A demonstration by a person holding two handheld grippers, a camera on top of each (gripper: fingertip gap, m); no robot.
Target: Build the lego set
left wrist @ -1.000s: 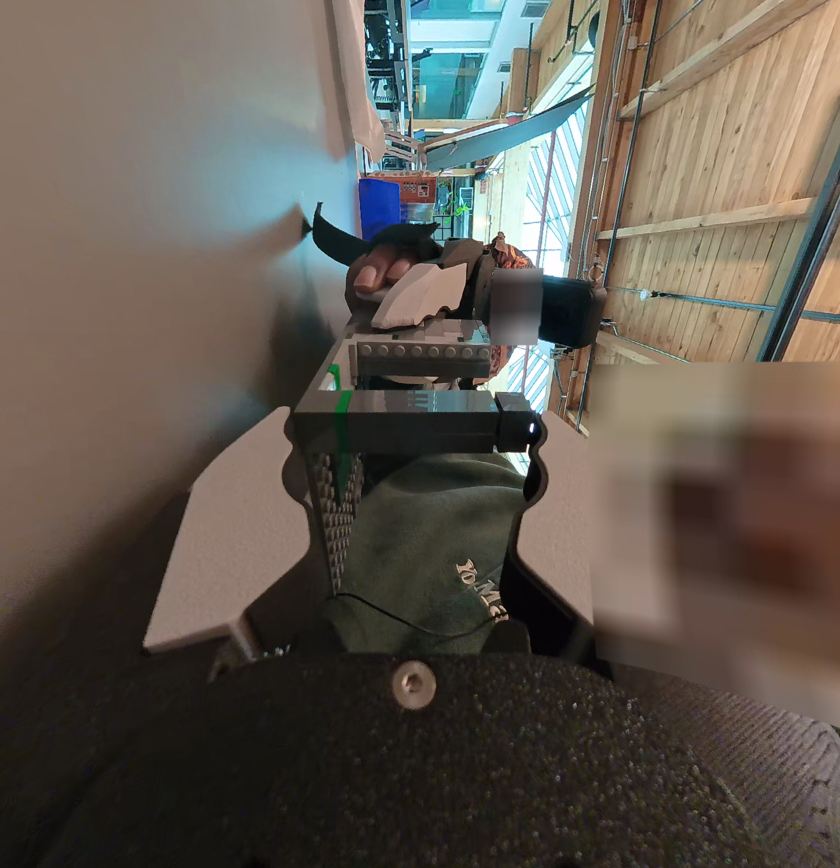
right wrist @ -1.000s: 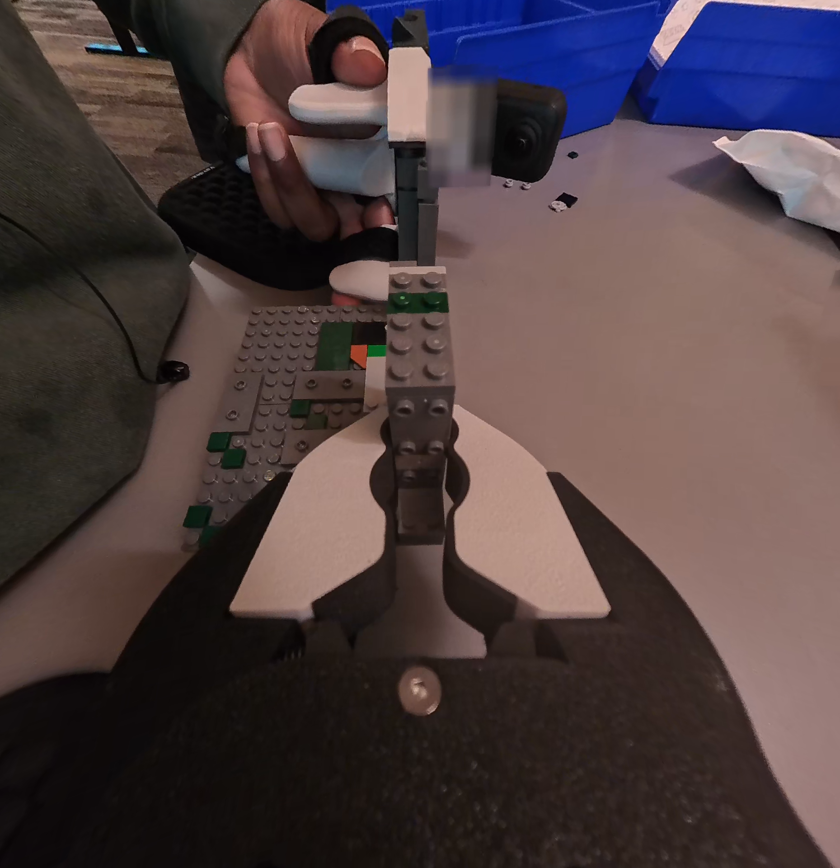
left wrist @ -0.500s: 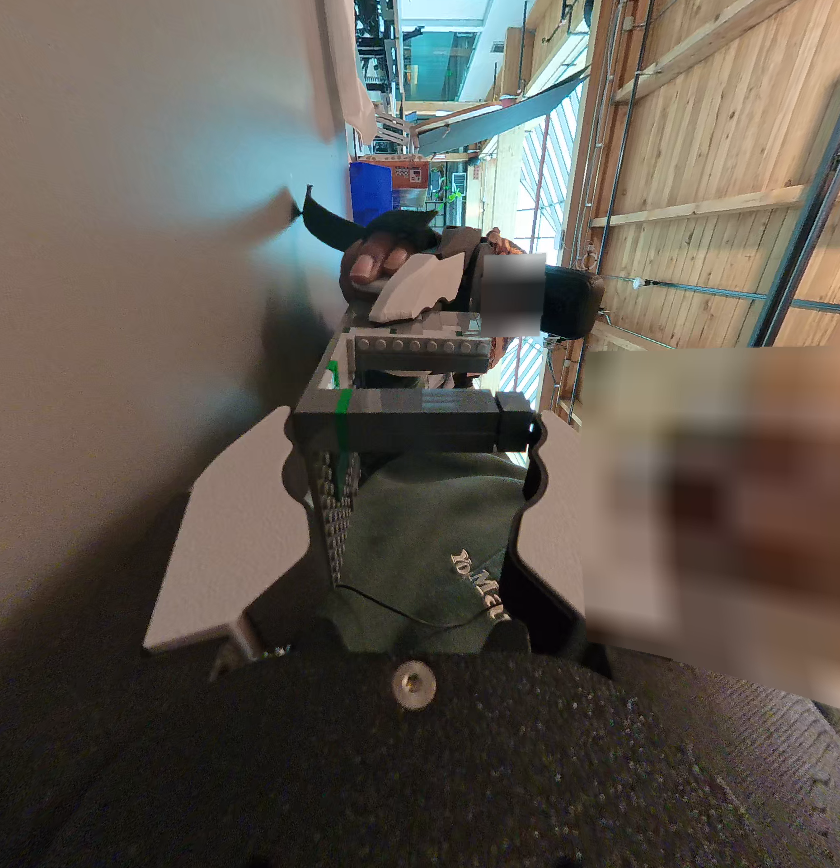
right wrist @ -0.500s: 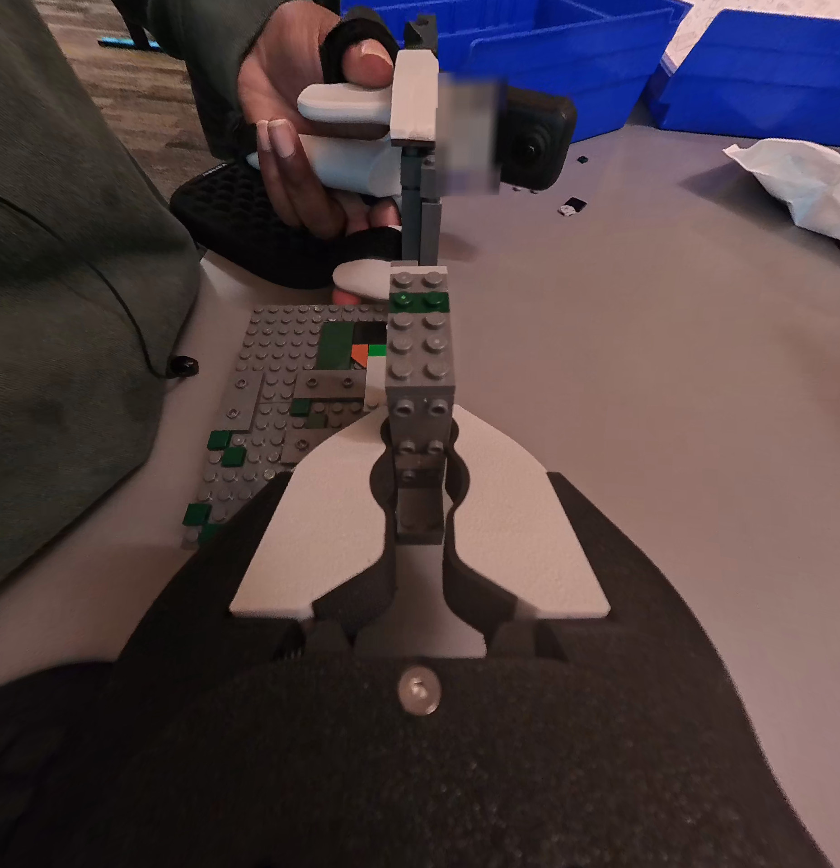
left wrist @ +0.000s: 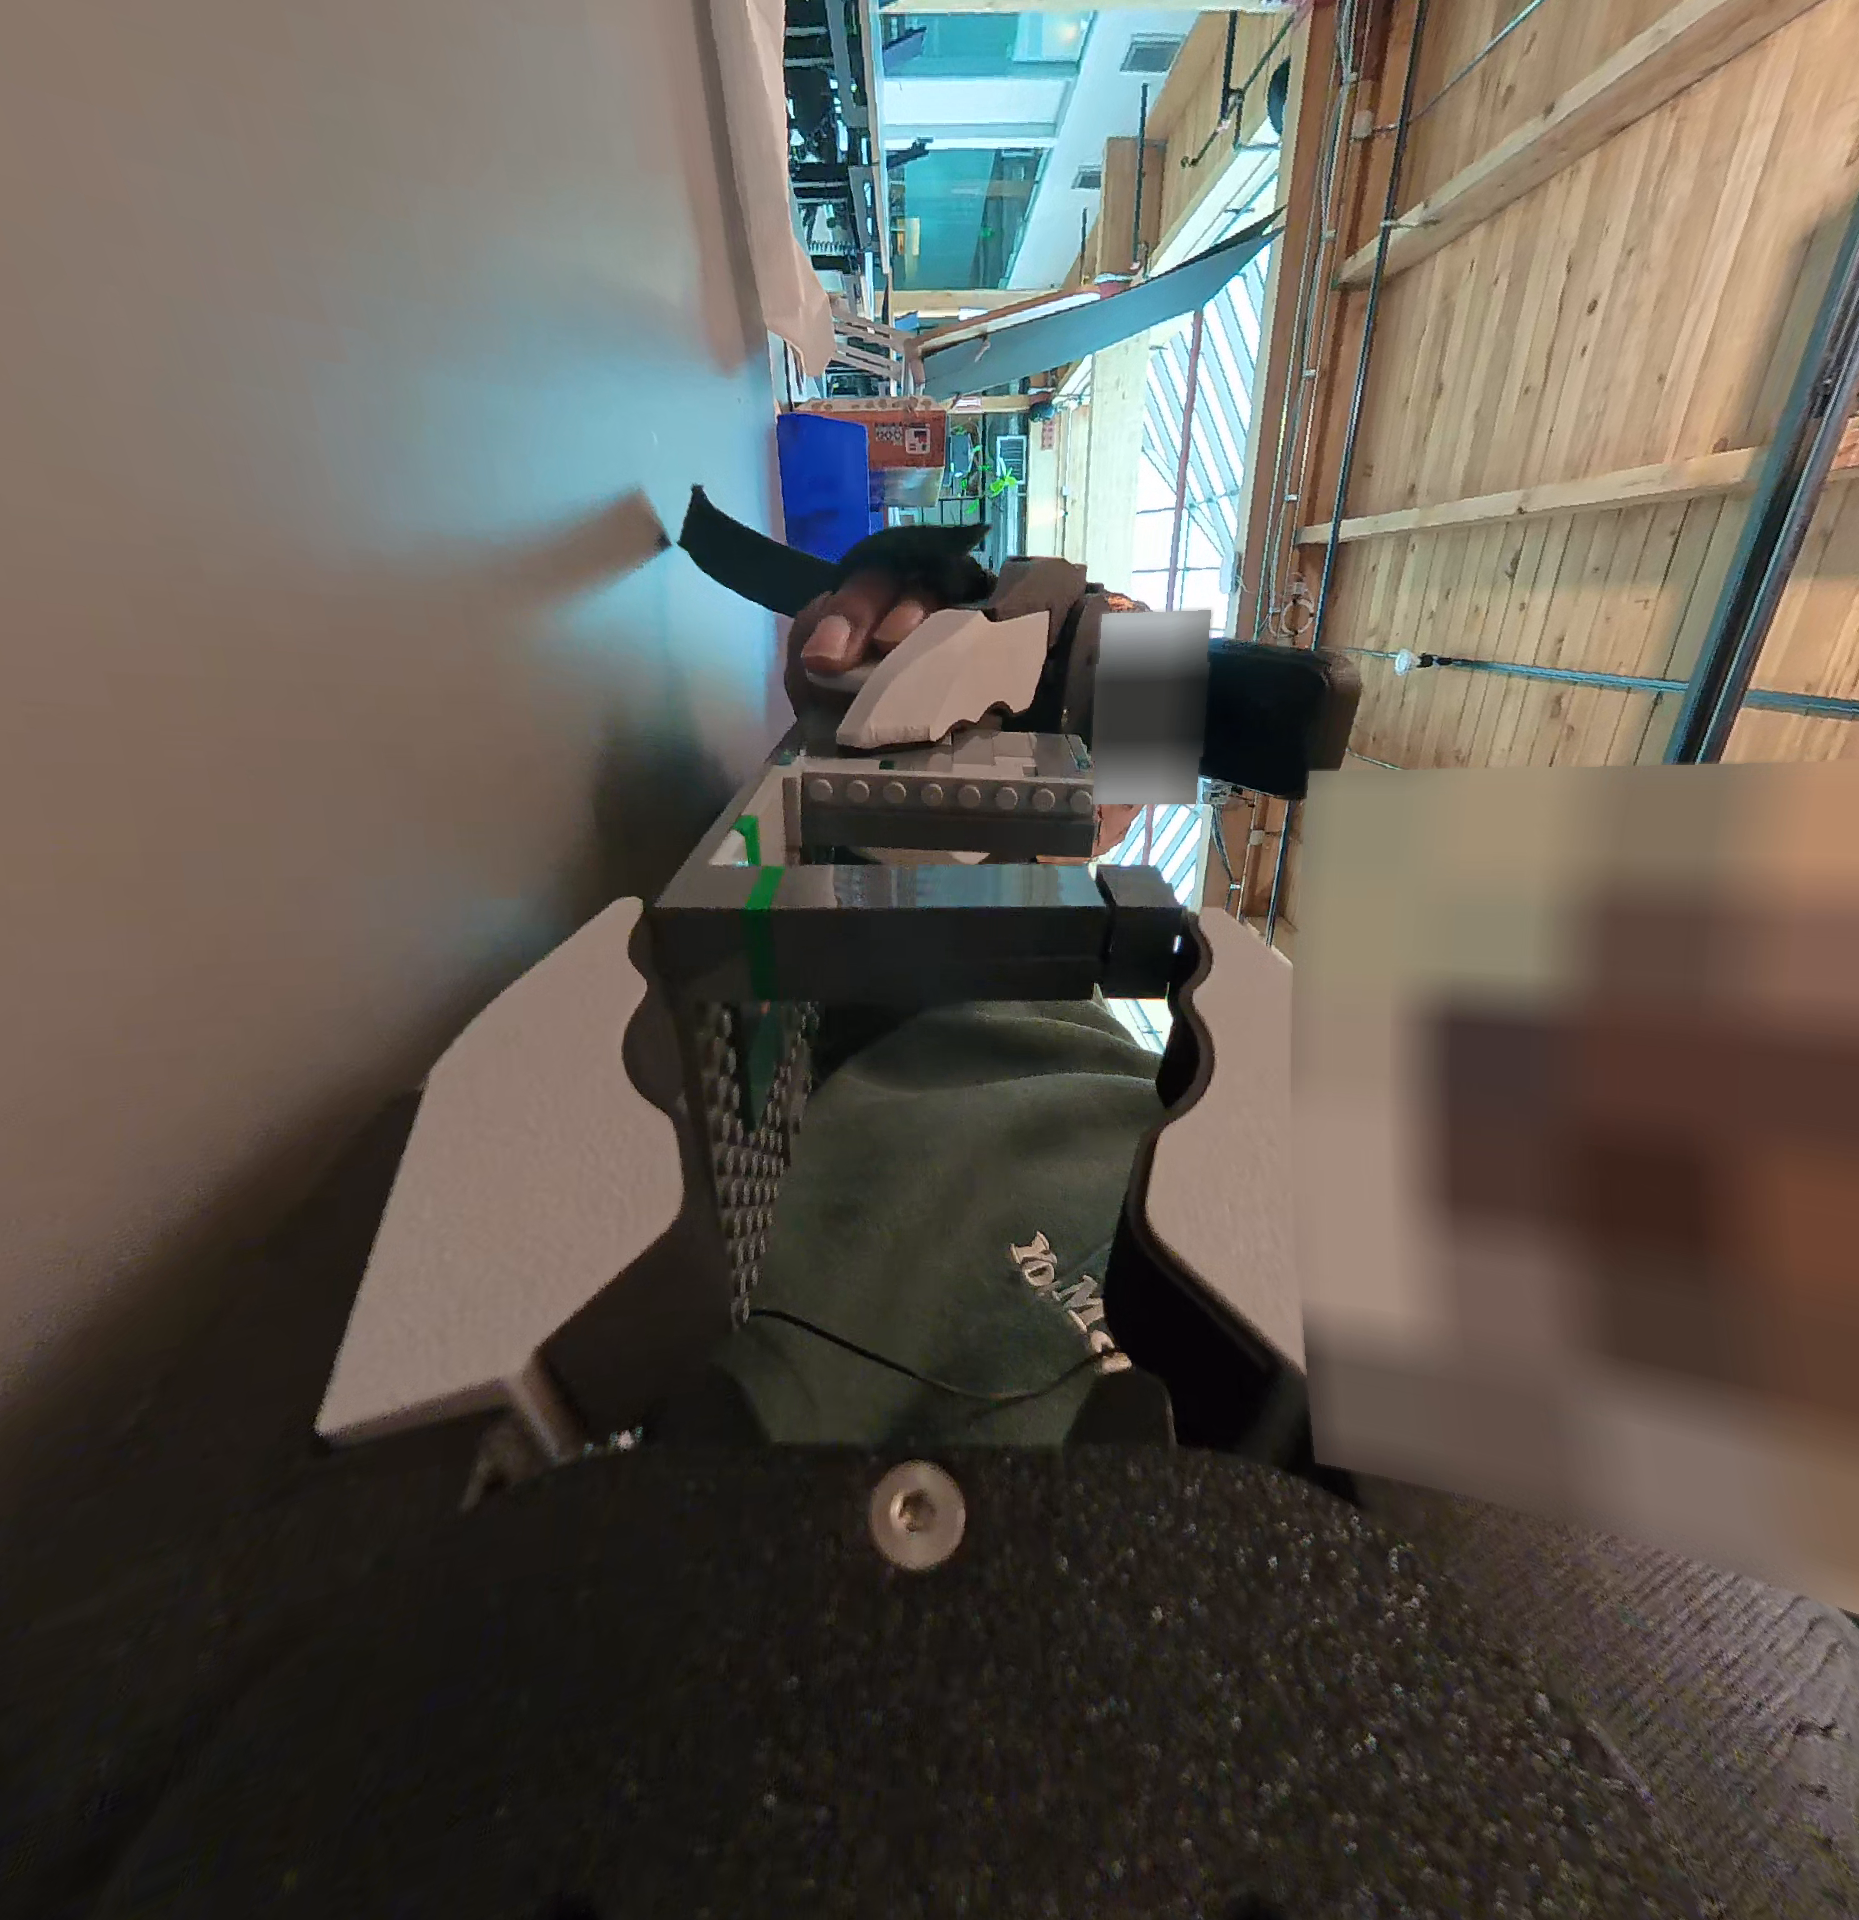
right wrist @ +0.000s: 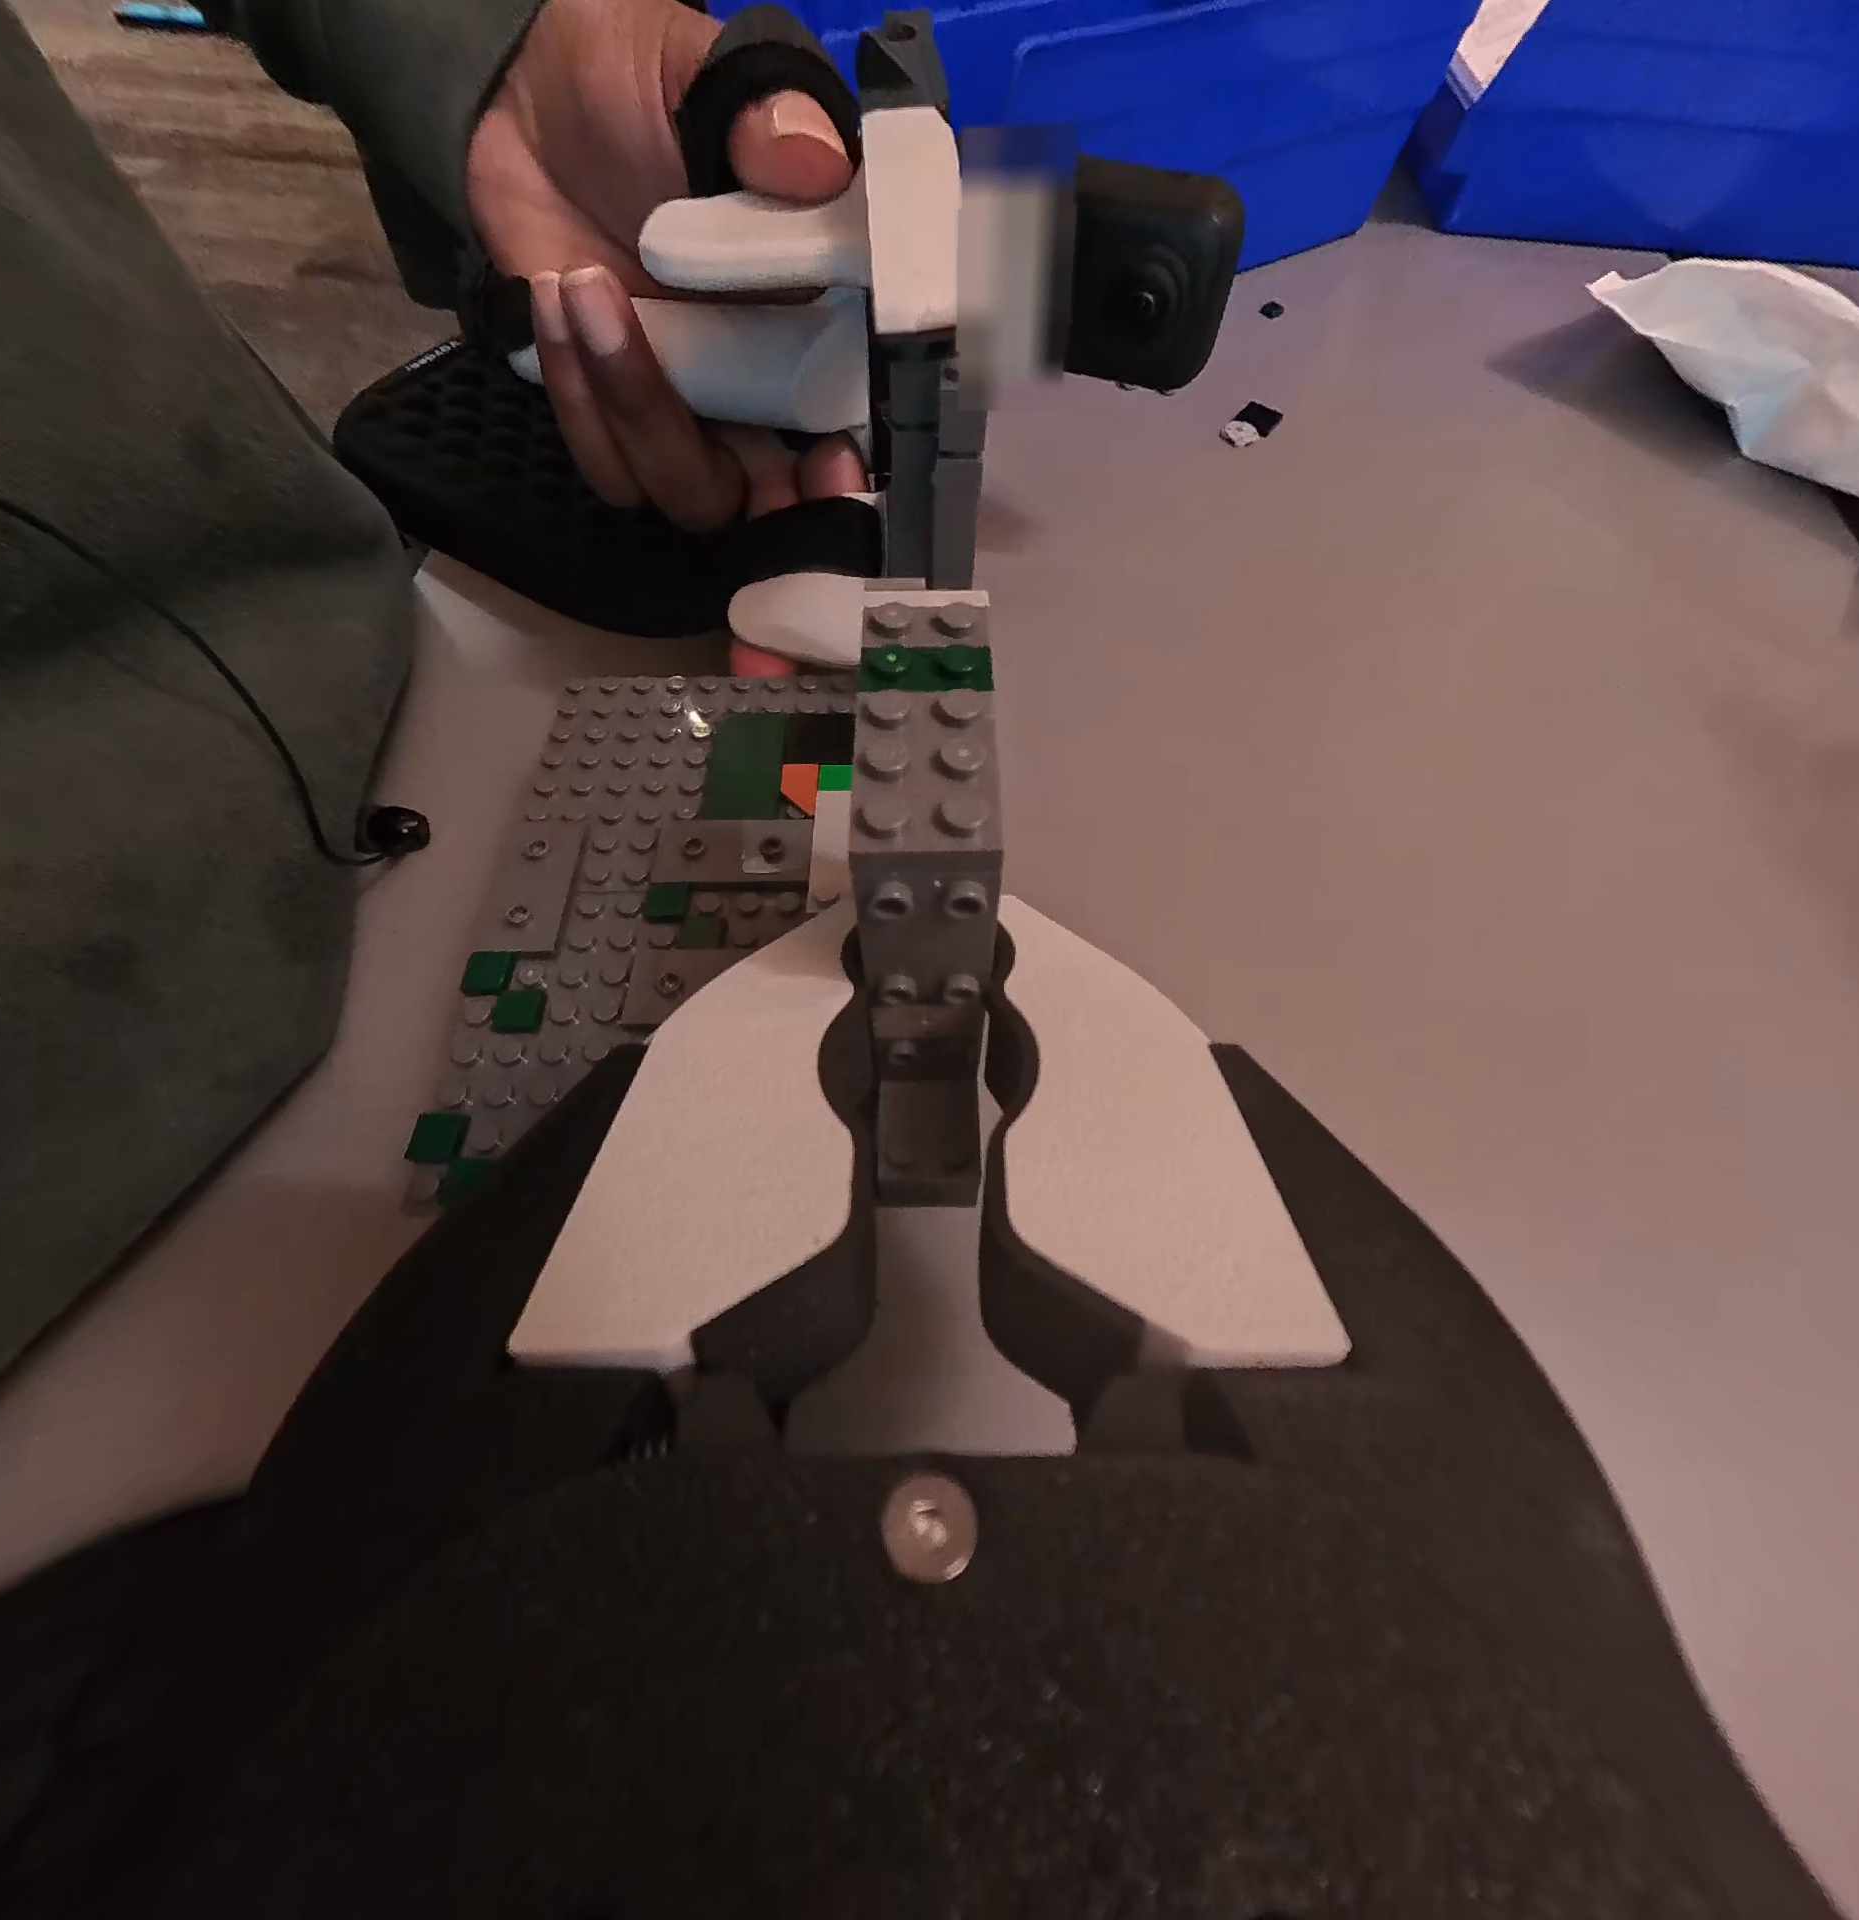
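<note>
Grey tabletop point(right wrist: 1424, 831) at centre frame, and little has shifted: right gripper point(right wrist: 925, 997) stays clenched on the grey wall point(right wrist: 925, 790), left gripper point(left wrist: 909, 935) still clamps its far end, so seating continues.

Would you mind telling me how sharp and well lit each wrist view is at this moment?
Left wrist view: rolled sideways, the table a soft, washed-out blur, bright daylight behind; the dark grey wall in the left gripper is sharp. Right wrist view: dim and warm, the grey brick column crisp, the white bag and frame edges smeared.
</note>
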